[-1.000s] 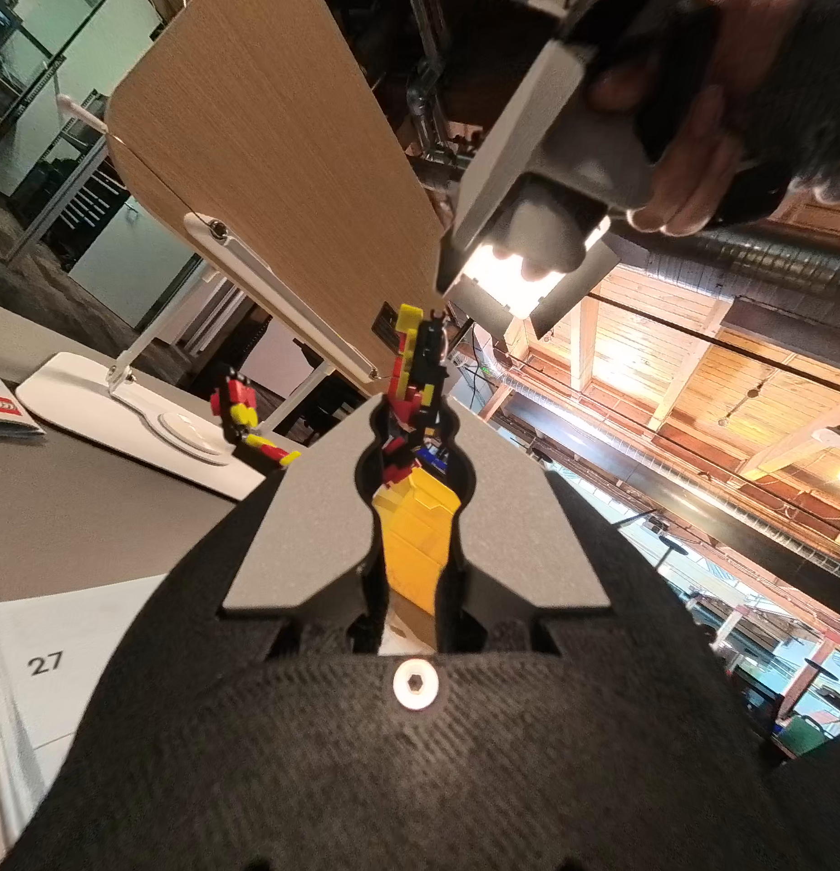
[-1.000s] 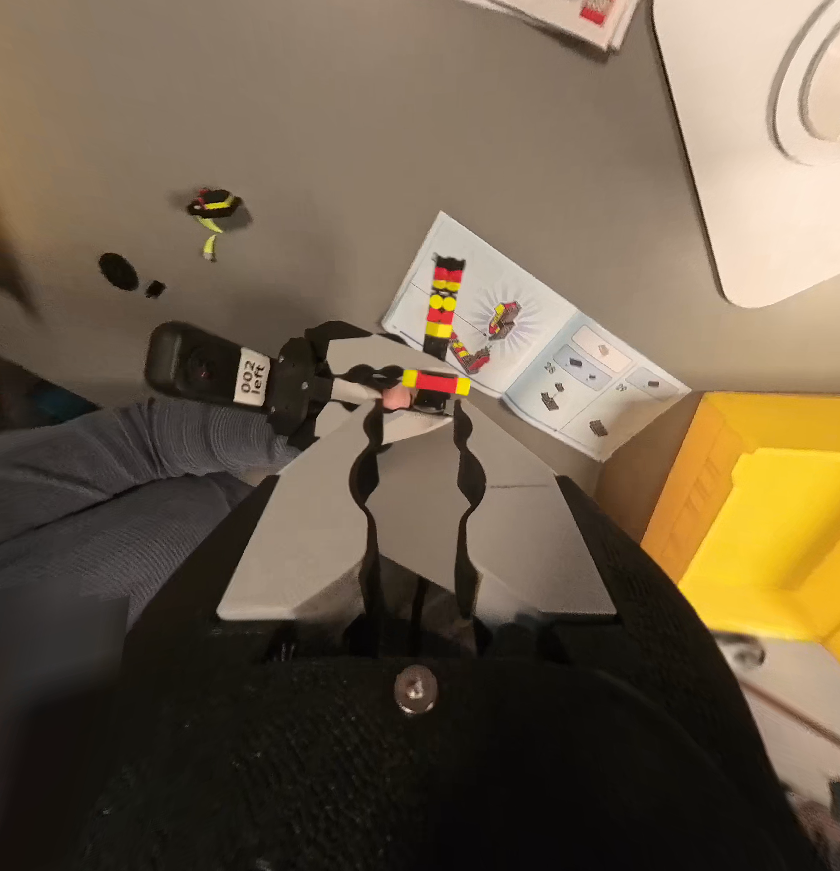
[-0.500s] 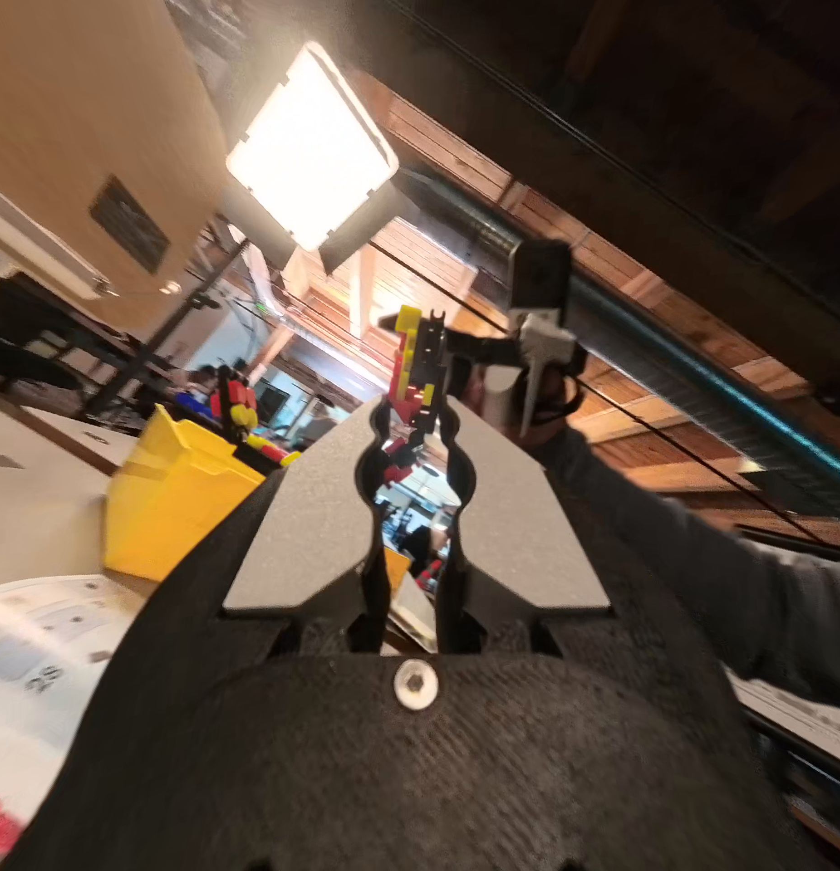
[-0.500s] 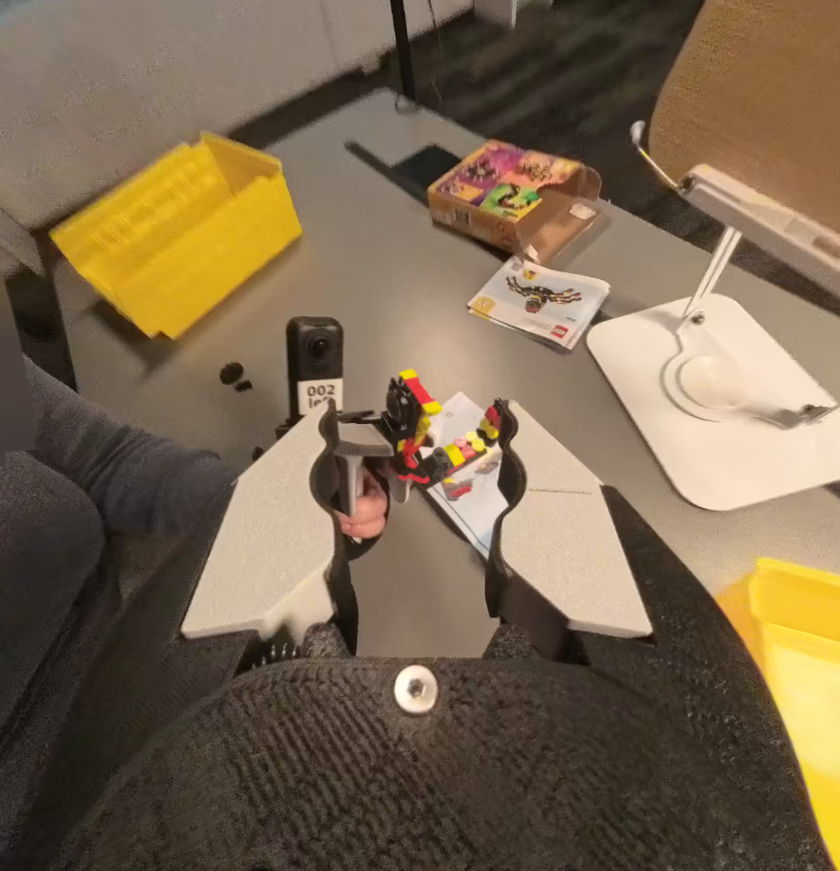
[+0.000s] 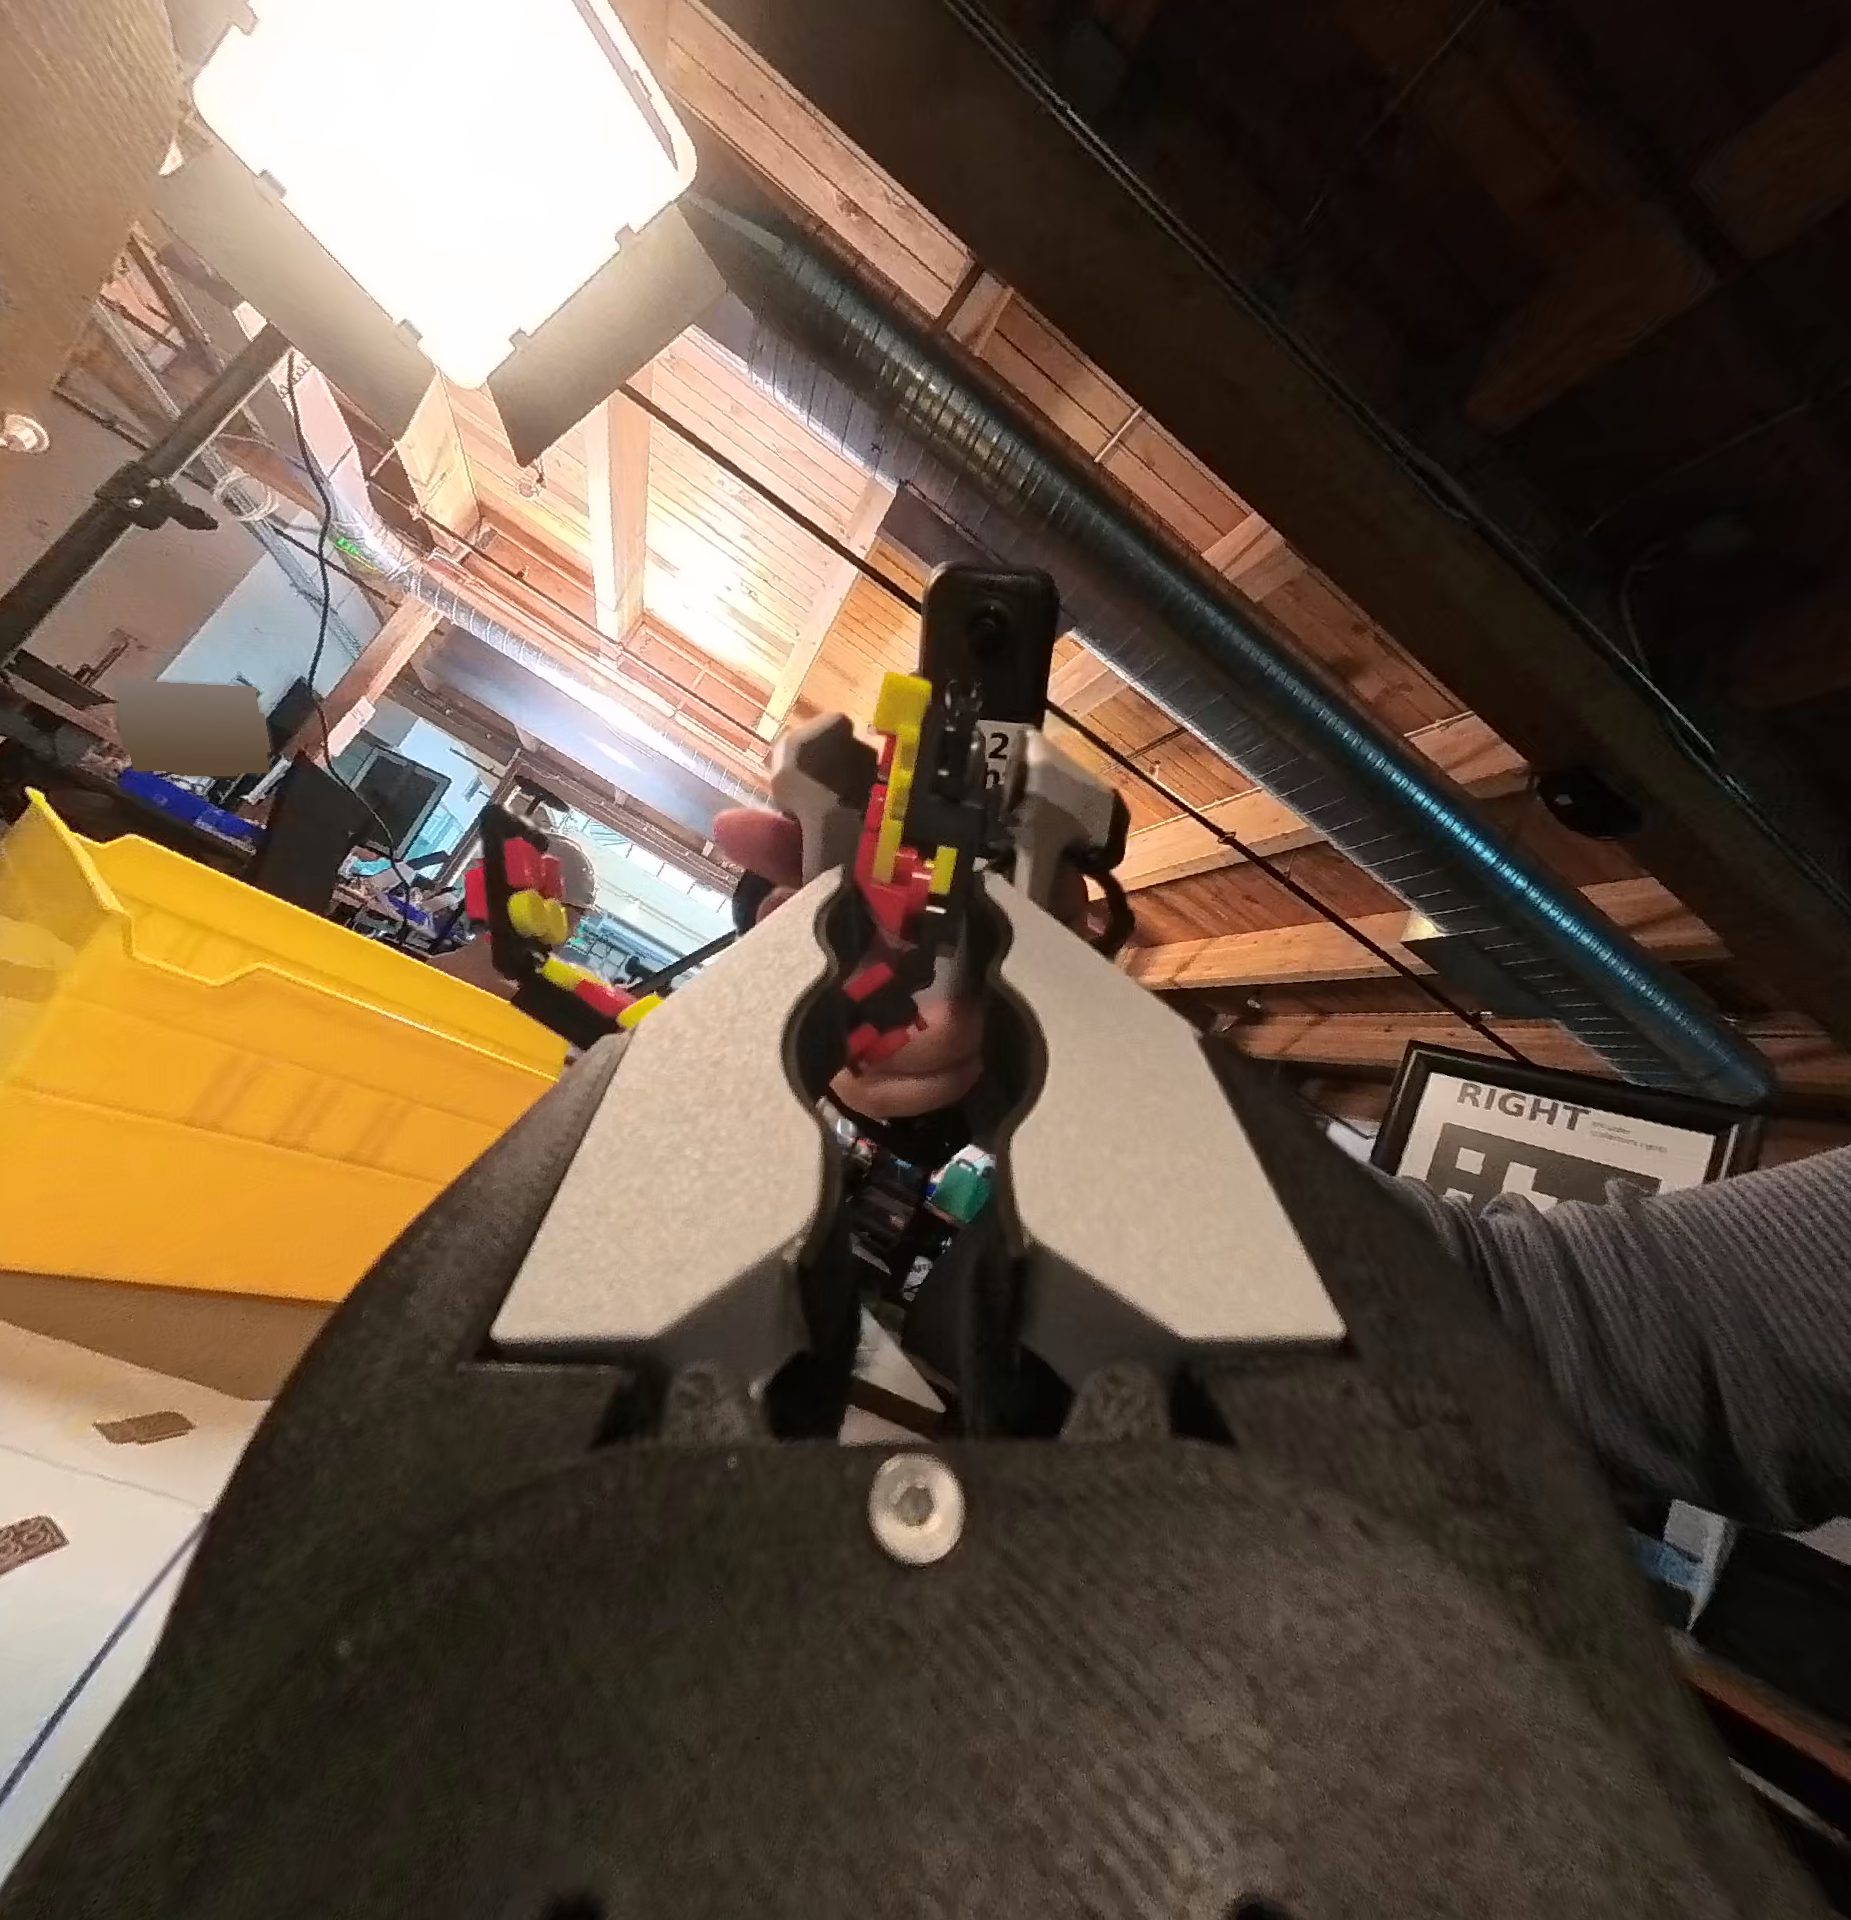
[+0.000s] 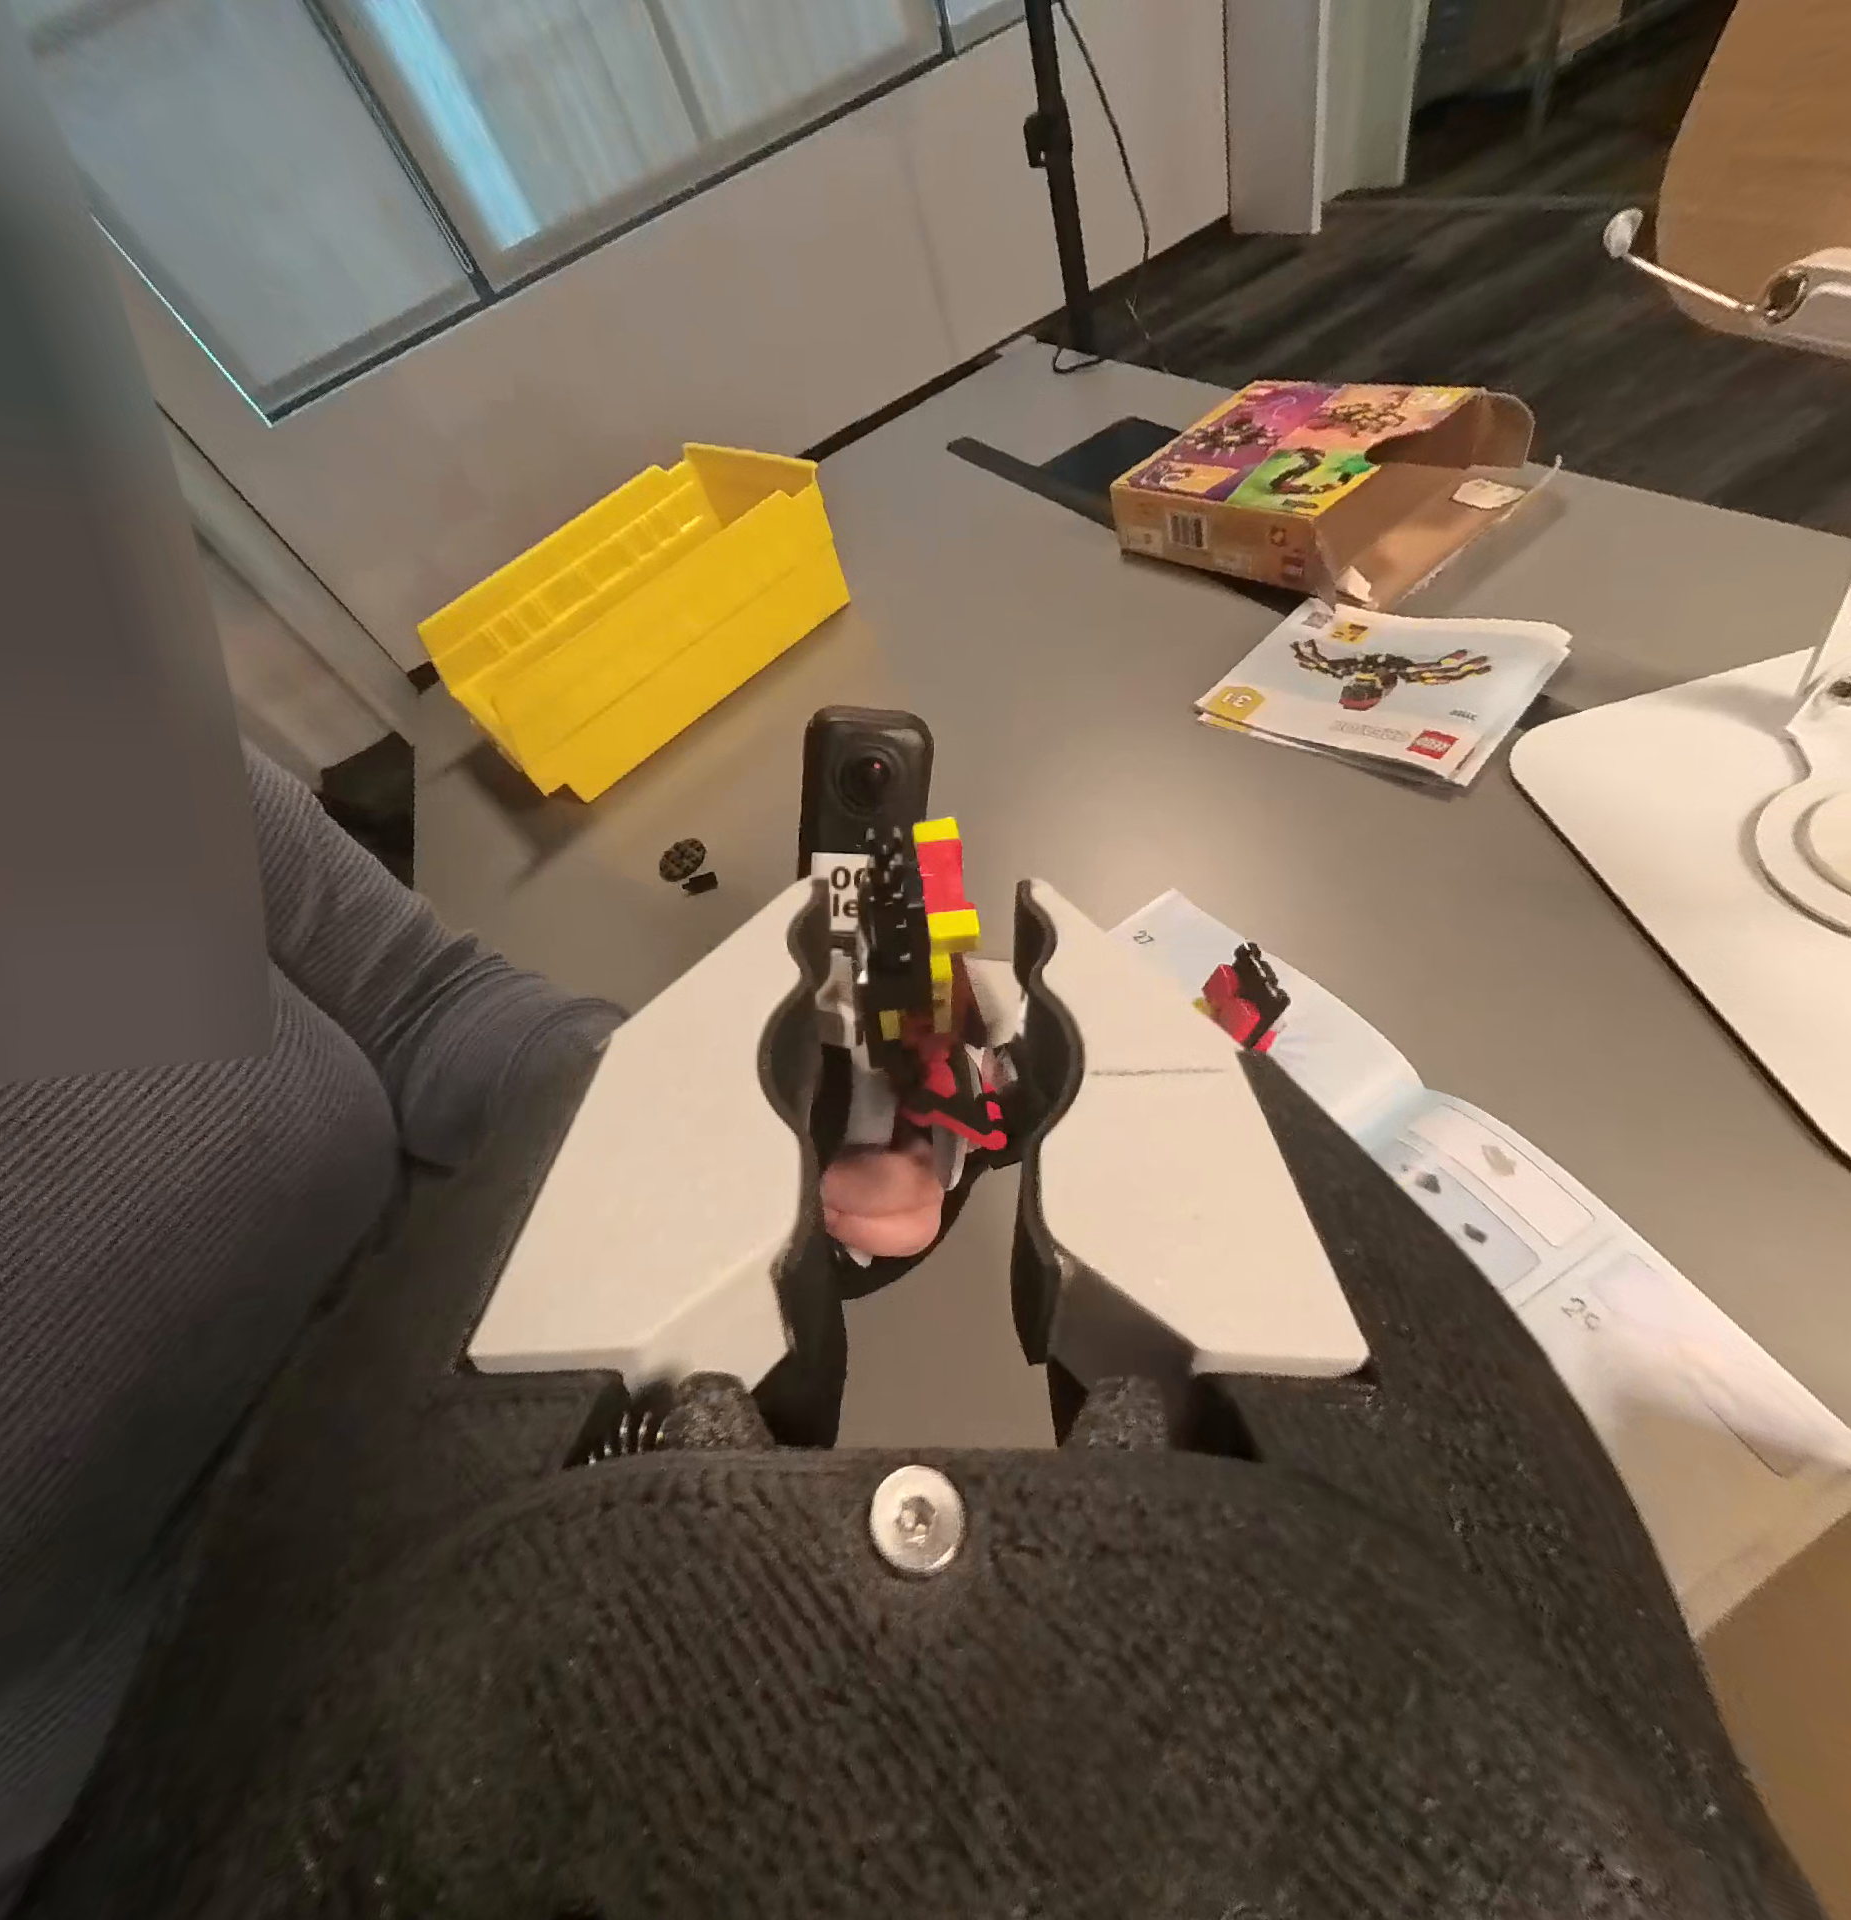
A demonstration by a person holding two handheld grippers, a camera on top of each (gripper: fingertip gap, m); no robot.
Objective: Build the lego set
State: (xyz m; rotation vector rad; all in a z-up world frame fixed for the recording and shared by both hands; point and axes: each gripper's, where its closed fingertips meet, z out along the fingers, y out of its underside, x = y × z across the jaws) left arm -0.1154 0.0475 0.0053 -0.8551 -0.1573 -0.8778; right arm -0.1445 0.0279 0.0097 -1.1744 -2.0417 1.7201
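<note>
The left tool [image 5: 916, 914] is clenched on the model [image 5: 905, 831], a red, yellow and black brick build raised off the surface [image 6: 1056, 665]. The right tool [image 6: 916, 956] is released, its fingers [image 6: 1046, 935] on either side of the model [image 6: 916, 935] without touching. A small red-black piece [image 6: 1241, 995] lies on the open booklet [image 6: 1420, 1143] near the surface's near edge.

Wrist cameras face each other, lego model [image 5: 905, 862] between.
</note>
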